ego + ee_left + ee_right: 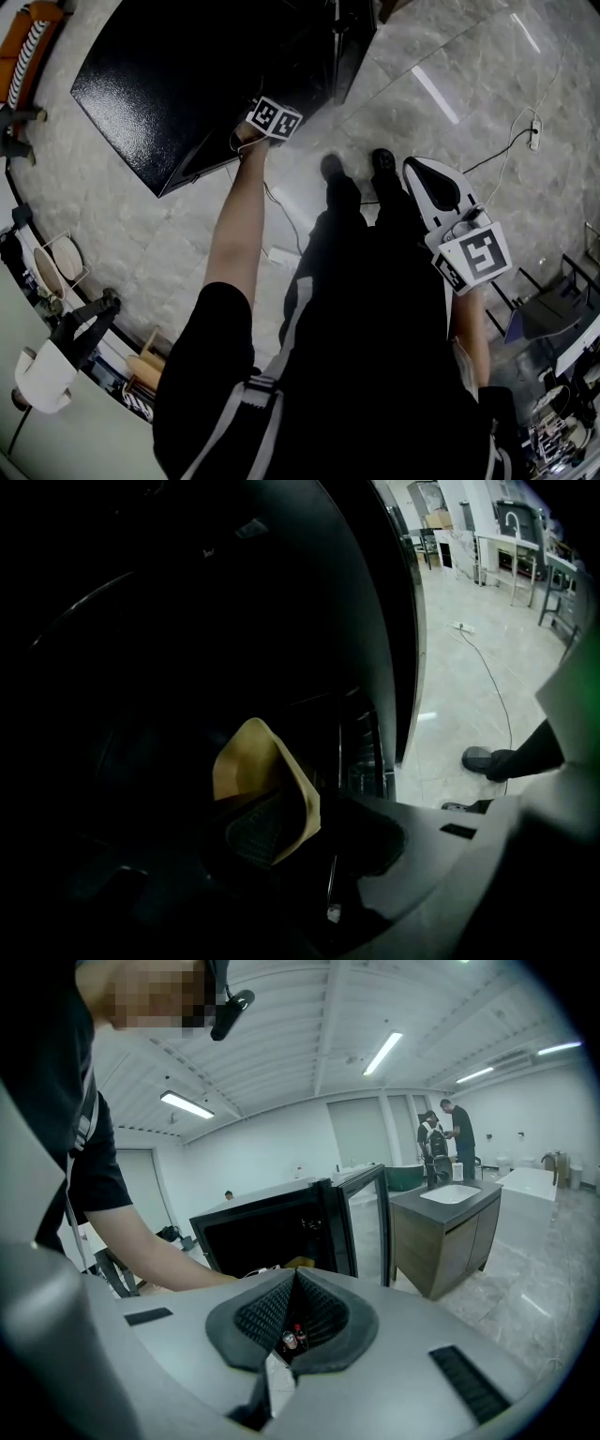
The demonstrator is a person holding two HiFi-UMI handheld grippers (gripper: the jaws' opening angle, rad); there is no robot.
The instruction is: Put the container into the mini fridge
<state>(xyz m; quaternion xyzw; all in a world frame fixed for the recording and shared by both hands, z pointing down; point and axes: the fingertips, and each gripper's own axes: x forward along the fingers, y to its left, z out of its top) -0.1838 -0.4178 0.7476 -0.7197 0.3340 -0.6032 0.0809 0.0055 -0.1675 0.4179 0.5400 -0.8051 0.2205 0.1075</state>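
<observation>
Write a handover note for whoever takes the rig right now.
Left gripper: shut on the tan container, reaching into the dark mini fridge.
Right gripper: shut, empty, held back at the person's side.
Done: fridge door is open, container is in the opening.
Left to do: set it down, release, pull out.

floor: grey marble tile [450, 84] | ceiling: strip lights [385, 1052] | vanity cabinet [446, 1235]

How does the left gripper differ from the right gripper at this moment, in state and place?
The left gripper is shut on the tan container; the right gripper is shut on nothing. The left gripper reaches into the dark mini fridge; the right gripper is outside it. Both have dark ribbed pads.
</observation>
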